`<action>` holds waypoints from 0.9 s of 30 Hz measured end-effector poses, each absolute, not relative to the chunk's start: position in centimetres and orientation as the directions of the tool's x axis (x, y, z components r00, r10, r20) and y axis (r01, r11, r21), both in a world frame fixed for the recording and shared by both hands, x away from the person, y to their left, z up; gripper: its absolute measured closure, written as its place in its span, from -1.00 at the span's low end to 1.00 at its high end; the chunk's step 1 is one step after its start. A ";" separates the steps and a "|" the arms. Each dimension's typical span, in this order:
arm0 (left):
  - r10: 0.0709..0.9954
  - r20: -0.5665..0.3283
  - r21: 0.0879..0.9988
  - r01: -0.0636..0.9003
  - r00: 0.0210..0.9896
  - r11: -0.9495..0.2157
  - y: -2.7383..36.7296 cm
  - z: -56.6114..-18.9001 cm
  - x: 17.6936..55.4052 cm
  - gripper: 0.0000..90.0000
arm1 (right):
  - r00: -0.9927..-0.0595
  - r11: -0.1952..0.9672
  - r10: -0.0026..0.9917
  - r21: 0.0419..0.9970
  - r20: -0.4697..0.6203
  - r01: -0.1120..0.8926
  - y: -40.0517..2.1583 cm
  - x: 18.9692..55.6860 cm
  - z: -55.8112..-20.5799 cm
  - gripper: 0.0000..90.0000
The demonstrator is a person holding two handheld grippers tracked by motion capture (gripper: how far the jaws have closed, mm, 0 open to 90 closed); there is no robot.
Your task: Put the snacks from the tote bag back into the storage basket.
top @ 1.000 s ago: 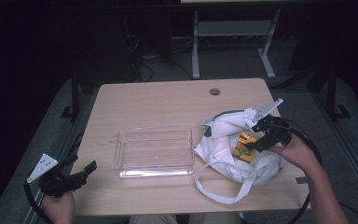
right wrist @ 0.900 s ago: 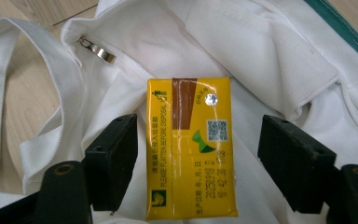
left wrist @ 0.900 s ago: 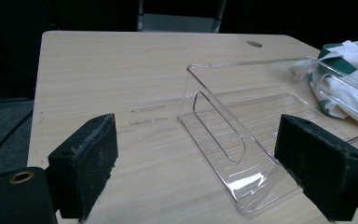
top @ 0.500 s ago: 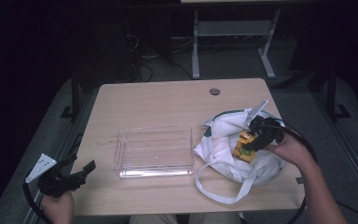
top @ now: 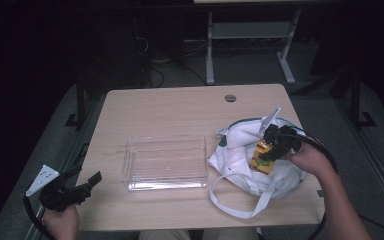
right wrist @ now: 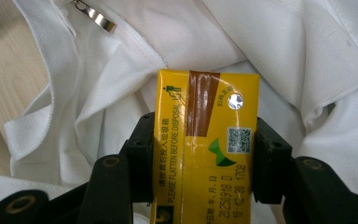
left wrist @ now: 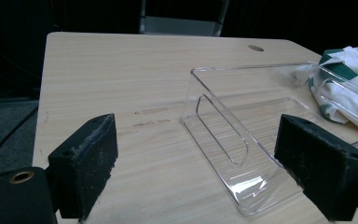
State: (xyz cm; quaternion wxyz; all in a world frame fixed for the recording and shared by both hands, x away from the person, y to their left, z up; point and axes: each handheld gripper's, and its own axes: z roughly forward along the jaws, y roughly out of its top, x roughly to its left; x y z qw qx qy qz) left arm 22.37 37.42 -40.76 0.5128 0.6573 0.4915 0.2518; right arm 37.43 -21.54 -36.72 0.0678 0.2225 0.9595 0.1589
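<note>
High view, going left to right: the left gripper (top: 82, 187) sits at the near left corner of the wooden table (top: 170, 110), jaws spread wide apart with nothing between them. In the left gripper view those two black foam pads (left wrist: 86, 163) frame bare tabletop and the near end of the clear plastic tray (top: 165, 162), which looks empty and sits mid-table. Just right of the tray, pretty much touching it, is a crumpled white cloth bag (top: 240, 150) with green trim and a loose strap hanging toward the front edge. Over the bag, the right gripper (top: 272, 147) is clamped on a yellow drink carton (right wrist: 205, 140), jaws pressing both its sides. The carton is right above the bag's folds, with a zipper pull (right wrist: 93, 16) nearby.
</note>
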 end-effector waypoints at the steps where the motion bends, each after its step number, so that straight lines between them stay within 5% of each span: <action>1: 0.904 -0.175 0.922 0.387 0.389 0.012 37.4 -40.8 22.4 -0.72 | -0.892 0.849 0.449 0.337 -0.055 0.407 -21.6 37.5 -36.7 0.14; 27: 0.909 -0.170 0.923 0.384 0.380 0.012 37.5 -40.7 22.3 -0.72 | -0.890 0.844 0.452 0.349 -0.054 0.408 -22.0 37.7 -34.3 0.15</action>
